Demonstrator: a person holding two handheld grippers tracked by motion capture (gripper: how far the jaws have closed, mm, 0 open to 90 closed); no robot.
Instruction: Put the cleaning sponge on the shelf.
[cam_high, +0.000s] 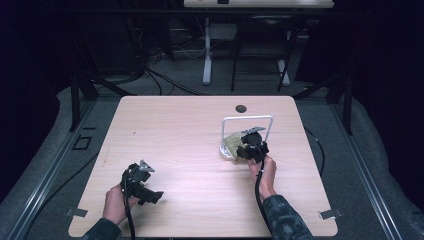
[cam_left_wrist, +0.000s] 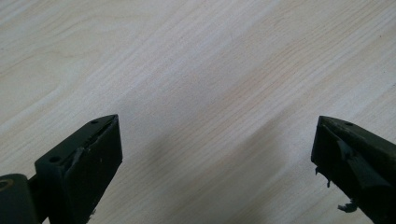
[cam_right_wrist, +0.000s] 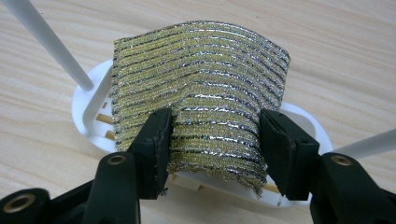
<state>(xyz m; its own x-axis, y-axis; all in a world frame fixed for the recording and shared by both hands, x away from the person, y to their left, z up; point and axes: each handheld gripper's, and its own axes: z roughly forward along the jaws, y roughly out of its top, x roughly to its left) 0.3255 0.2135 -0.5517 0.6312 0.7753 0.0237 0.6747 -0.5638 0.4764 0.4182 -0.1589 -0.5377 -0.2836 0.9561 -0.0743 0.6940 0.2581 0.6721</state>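
A yellow and silver striped scouring sponge (cam_right_wrist: 201, 79) stands on edge in a white slotted holder (cam_right_wrist: 88, 107) with a white wire arch (cam_high: 247, 118) over it, at the table's right middle. My right gripper (cam_right_wrist: 215, 119) is shut on the sponge's lower part: both black pads press its sides and the sponge bows between them. In the high view the right gripper (cam_high: 245, 147) sits against the sponge (cam_high: 232, 142) under the arch. My left gripper (cam_high: 156, 196) rests low at the front left, and in its own view the left gripper (cam_left_wrist: 215, 126) is open over bare wood.
The light wooden table (cam_high: 175, 130) has a round cable hole (cam_high: 241, 108) near its far edge. Two thin white rods (cam_right_wrist: 46, 42) of the holder's arch rise on either side of the sponge. Dark floor, cables and another desk's legs lie beyond.
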